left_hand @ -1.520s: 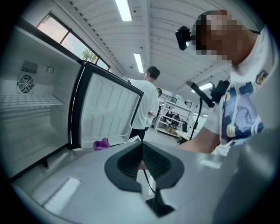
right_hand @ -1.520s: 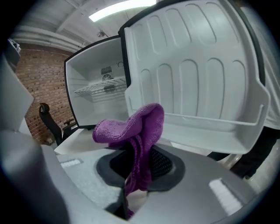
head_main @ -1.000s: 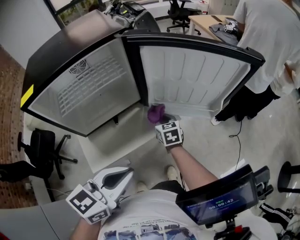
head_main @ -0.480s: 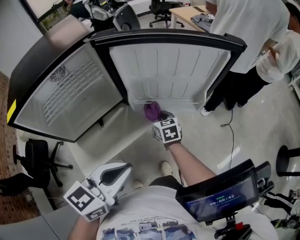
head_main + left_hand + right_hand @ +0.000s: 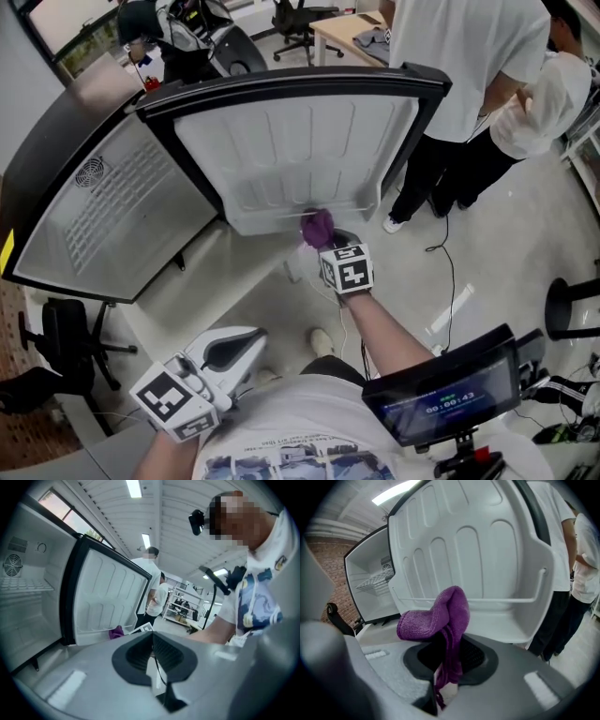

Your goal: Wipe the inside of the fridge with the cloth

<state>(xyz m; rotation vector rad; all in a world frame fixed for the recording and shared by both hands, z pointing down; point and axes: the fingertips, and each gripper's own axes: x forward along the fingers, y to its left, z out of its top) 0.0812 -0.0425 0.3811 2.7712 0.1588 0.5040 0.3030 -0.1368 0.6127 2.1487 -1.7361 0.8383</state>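
Nearest the person's body, the left gripper (image 5: 253, 339) hangs low by the white shirt; its jaws are together with nothing between them. Beside it on the person's right sits one dark screen (image 5: 441, 398) showing a timer. Further out, the right gripper (image 5: 328, 238) is stretched forward, its jaws clamped on the single purple cloth (image 5: 317, 226), which bunches up above the pads and trails a strand below them. The cloth sits at the lower lip of the fridge door (image 5: 300, 150), just below the door's one shelf rail (image 5: 501, 600); whether it touches the white liner cannot be told. Left of the open door is the fridge compartment (image 5: 122, 216), with one wire shelf (image 5: 377, 581) and one round fan vent (image 5: 91, 171). Beyond the door stand two people (image 5: 459, 56), both in white tops. Two office chairs show: one at lower left (image 5: 66, 328), one far back (image 5: 295, 14).
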